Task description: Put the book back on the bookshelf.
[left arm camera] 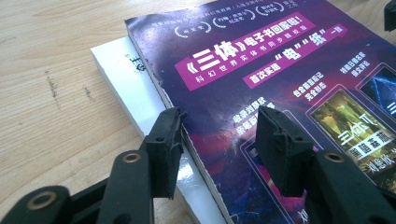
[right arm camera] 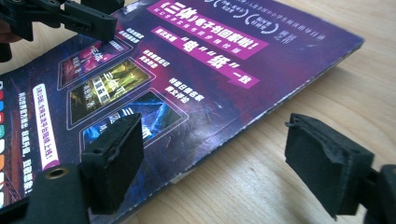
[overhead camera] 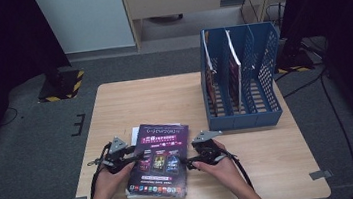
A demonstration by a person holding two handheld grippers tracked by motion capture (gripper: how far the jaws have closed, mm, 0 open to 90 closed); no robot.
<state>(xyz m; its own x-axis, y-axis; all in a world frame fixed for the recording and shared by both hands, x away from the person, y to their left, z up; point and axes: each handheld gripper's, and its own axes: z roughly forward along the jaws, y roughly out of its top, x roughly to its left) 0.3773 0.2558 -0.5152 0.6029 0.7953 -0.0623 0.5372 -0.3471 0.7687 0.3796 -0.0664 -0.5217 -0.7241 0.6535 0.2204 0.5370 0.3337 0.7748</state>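
Magazine (overhead camera: pixel 160 157) lies flat on stack near front table (overhead camera: pixel 114 101) edge — thin, floppy, glossy cover, likely light and slippery; best hold at side edges. Left gripper (left arm camera: pixel 219 133) jaws straddle left edge, apart, not pressing. Right gripper (right arm camera: pixel 212 161) jaws wide apart over right edge — both hands low, level.

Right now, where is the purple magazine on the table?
In the high view the purple magazine lies flat at the table's near edge, atop a white booklet, between the left hand-held gripper and right hand-held gripper.
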